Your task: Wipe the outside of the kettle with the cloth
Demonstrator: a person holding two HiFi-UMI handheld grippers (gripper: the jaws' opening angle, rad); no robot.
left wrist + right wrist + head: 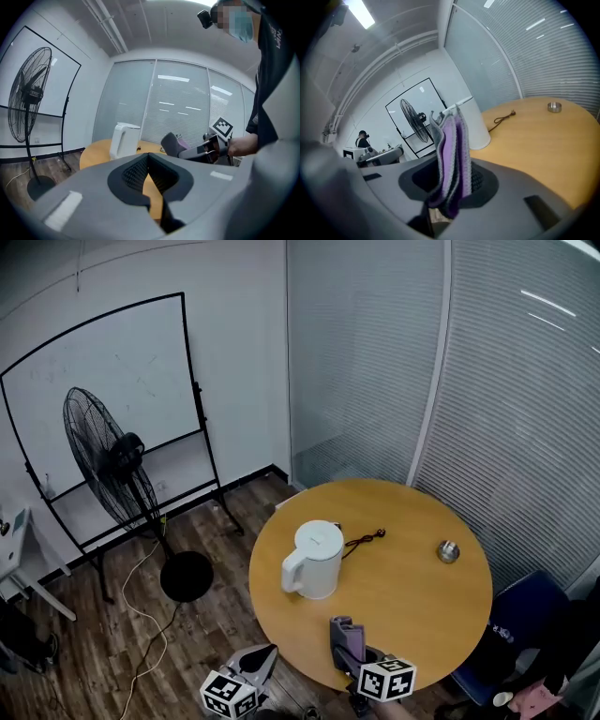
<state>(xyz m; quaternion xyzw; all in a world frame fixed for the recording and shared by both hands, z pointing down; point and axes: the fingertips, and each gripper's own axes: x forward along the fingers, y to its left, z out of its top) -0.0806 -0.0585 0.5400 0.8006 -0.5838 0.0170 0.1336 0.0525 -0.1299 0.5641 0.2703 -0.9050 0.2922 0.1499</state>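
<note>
Since the right gripper (pixel 345 632) clamps the folded cloth (pixel 451 154) upright, free end forward, presumably for wiping, the kettle (pixel 315 561) stands untouched on the table (pixel 422 601) just ahead, left gripper (pixel 265 658) closed empty.

We find bare tabletop (pixel 412 606) between the near edge and the kettle (pixel 315 563), and wide bare wood to its right. The cord (pixel 364 541) lies just behind the kettle; a small metal dish (pixel 448 551) sits well apart, far right. The fan (pixel 108 460) stands on the floor, left.
</note>
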